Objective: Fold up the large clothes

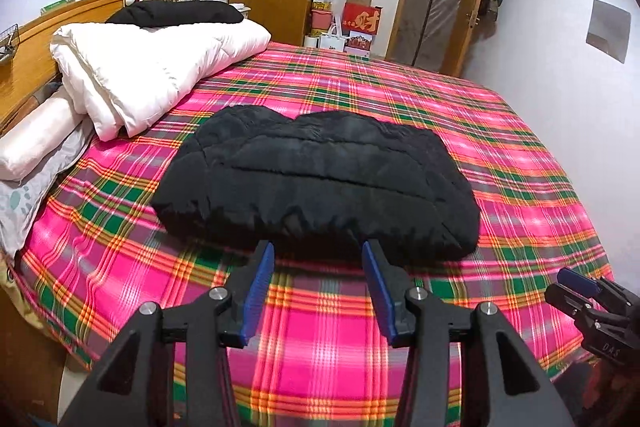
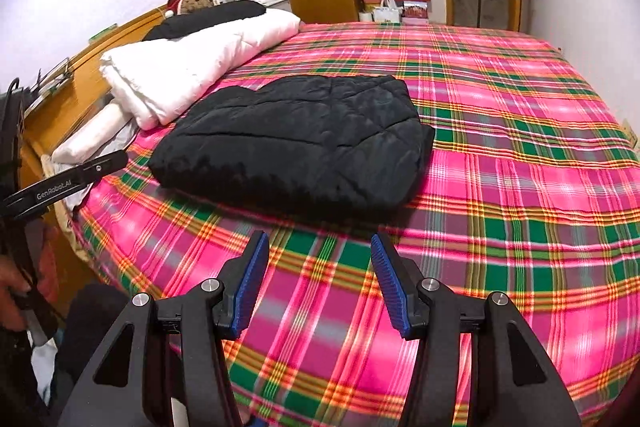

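Left wrist view: left claw (image 1: 319, 259) open, nothing between the blue pads, hanging over the plaid sheet just short of the jacket's near edge.
Right wrist view: right claw (image 2: 320, 251) likewise open and empty, over bare sheet, clear of the jacket.
Other claw seen: right claw at the lower right rim of the left view; left claw's black arm at the left rim of the right view.
Black quilted jacket (image 1: 316, 183): folded into a thick, roughly rectangular bundle, lying flat mid-bed, nearer the headboard side than the far edge.
Bed (image 2: 520, 155): pink, green and orange plaid sheet, wide bare stretch toward the far corner.
White duvet (image 1: 156, 75): folded along the headboard edge, just beside the jacket, apparently not touching.
Step in hand, judged: fold looks finished; release and withdrawal.
Doing it well: claws kept wide and high enough not to snag the puffy near edge; bundle left square, pressed flat only if layers spring up.
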Tool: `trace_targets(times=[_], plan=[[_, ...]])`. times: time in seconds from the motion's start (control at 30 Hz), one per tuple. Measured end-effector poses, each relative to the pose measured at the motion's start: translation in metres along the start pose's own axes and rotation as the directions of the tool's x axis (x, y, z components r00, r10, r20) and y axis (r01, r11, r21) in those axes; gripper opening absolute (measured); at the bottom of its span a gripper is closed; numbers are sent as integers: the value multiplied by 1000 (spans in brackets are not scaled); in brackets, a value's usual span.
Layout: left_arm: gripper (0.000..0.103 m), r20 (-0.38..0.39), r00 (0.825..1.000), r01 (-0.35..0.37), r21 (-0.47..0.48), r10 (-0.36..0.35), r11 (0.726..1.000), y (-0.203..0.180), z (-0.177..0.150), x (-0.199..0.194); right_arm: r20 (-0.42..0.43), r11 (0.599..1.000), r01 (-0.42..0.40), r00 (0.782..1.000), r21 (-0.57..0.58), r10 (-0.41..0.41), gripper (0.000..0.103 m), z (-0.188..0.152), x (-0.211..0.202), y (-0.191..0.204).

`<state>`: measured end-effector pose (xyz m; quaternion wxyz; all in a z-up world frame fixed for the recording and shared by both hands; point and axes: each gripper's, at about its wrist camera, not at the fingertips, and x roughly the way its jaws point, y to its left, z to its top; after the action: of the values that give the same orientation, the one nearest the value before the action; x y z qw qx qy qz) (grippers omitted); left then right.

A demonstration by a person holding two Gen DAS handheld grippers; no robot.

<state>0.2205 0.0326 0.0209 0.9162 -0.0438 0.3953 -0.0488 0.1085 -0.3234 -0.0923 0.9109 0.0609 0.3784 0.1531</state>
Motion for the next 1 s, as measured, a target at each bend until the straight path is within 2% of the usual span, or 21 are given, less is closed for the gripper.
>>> trace_targets(times=[0.3, 0.4, 0.5, 0.6, 1.0], plan=[[50, -41, 999, 10, 34, -9, 999, -21, -38, -17, -23, 1000, 31, 999, -3, -31, 54, -33, -18, 10], [54, -44, 999, 11, 55, -9, 998, -26, -45, -20, -19, 998, 53, 998, -20, -53, 54, -38, -23, 14], [55, -45, 999, 7, 61, -4, 998, -28, -48, -18, -18, 997, 69, 997, -35, -70, 55, -37, -23, 16], [55, -47, 999, -11, 56, 13, 998, -25, -46, -13, -21, 997, 72, 997, -41, -73, 63, -35, -18, 17], [55, -76, 993, -91, 32, 93, 995, -7, -47, 7, -56, 994, 84, 995, -64, -88, 63, -34, -1, 28]])
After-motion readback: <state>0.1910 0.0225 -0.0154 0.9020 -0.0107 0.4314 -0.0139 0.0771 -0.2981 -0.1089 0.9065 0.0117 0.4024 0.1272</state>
